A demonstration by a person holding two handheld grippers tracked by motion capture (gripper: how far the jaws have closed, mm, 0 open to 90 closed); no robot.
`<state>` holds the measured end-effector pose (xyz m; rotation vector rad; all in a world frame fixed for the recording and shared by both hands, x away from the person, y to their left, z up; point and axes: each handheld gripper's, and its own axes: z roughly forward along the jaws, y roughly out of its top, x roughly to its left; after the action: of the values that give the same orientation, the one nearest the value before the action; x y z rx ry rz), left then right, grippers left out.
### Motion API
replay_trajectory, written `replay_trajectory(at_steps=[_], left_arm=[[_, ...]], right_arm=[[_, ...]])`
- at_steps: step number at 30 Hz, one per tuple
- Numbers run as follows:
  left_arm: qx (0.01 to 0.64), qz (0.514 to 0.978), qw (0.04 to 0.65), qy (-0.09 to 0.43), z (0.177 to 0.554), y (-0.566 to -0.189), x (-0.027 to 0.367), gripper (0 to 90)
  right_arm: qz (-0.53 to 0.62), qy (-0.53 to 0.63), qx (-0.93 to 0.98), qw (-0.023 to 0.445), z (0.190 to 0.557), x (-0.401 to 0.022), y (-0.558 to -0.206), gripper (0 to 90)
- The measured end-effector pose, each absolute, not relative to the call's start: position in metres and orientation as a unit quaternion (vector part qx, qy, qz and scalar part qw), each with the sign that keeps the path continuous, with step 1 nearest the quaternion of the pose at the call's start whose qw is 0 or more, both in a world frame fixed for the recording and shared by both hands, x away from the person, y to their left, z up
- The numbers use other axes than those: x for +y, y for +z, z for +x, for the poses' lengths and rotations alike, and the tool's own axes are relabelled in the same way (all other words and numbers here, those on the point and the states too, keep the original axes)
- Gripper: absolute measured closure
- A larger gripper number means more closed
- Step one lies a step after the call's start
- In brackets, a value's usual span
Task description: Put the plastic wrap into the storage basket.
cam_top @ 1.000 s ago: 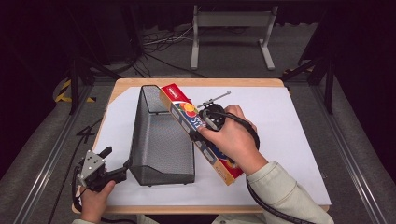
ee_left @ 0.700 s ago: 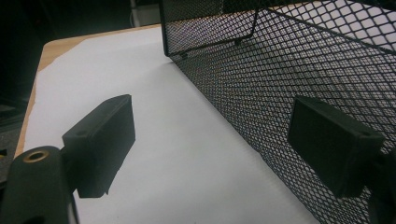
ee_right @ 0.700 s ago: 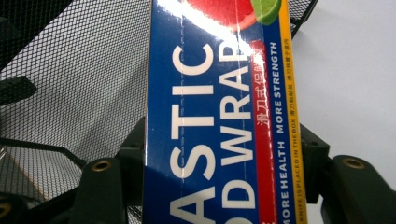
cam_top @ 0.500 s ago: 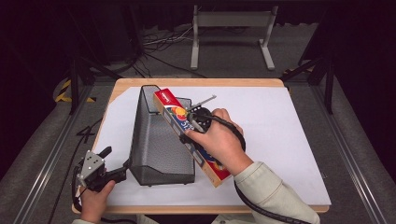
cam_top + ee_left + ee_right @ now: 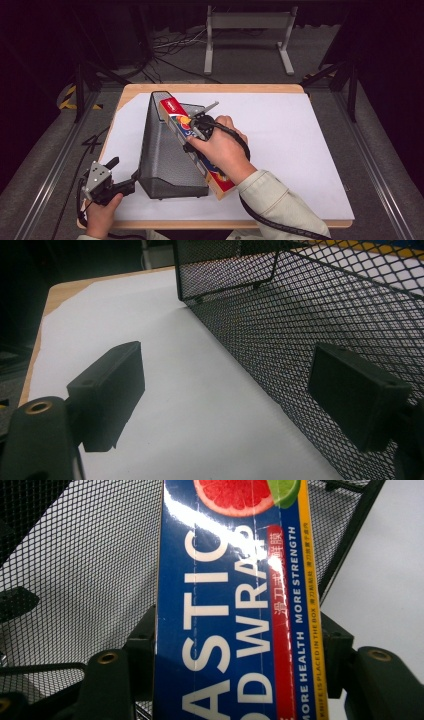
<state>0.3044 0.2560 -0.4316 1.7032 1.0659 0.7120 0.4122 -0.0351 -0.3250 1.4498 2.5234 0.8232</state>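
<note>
While our right gripper [image 5: 196,131] clamped the plastic wrap box [image 5: 196,145] across its narrow width, jaws shut on both long edges, the box lay tilted against the sloped side of the black mesh file holder [image 5: 162,147], approx. table centre. Its red end pointed toward 11 o'clock, near the holder's tall back; the other end sat at about 5 o'clock, by the holder's low front, just past our right hand [image 5: 222,150].

We judged the box light, stiff along its length, w/ thin card walls that would dent if squeezed hard. Glossy print looked slippery, so a grip across the short width near mid-length, as held, seemed best; a hold nearer one end would likely let the long box swing.

Looks: long, slim carton, blue face w/ big white lettering, red stripe, yellow edge, grapefruit and lime slices pictured near one end, per the right gripper view [image 5: 235,605].

Our left gripper [image 5: 112,180] sat at approx. 8 o'clock, near the table's front-left corner, jaws spread wide, gripping nothing. One pad was just beside the holder's mesh wall [image 5: 320,325]; we couldn't tell if it touched. White paper [image 5: 300,150] covered the table [image 5: 210,88].
</note>
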Motion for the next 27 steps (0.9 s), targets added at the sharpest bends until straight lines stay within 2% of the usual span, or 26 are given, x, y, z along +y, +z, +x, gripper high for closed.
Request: replay_trajectory(at_steps=[15, 27], left_arm=[[0.439, 0.699, 0.483, 0.293, 0.305, -0.432, 0.257, 16.0], [0.441, 0.698, 0.483, 0.292, 0.305, -0.432, 0.257, 16.0]], right_arm=[[0.485, 0.229, 0.843, 0.041, 0.423, -0.021, -0.343, 38.6], [0.487, 0.208, 0.847, 0.046, 0.428, -0.013, -0.346, 38.4]])
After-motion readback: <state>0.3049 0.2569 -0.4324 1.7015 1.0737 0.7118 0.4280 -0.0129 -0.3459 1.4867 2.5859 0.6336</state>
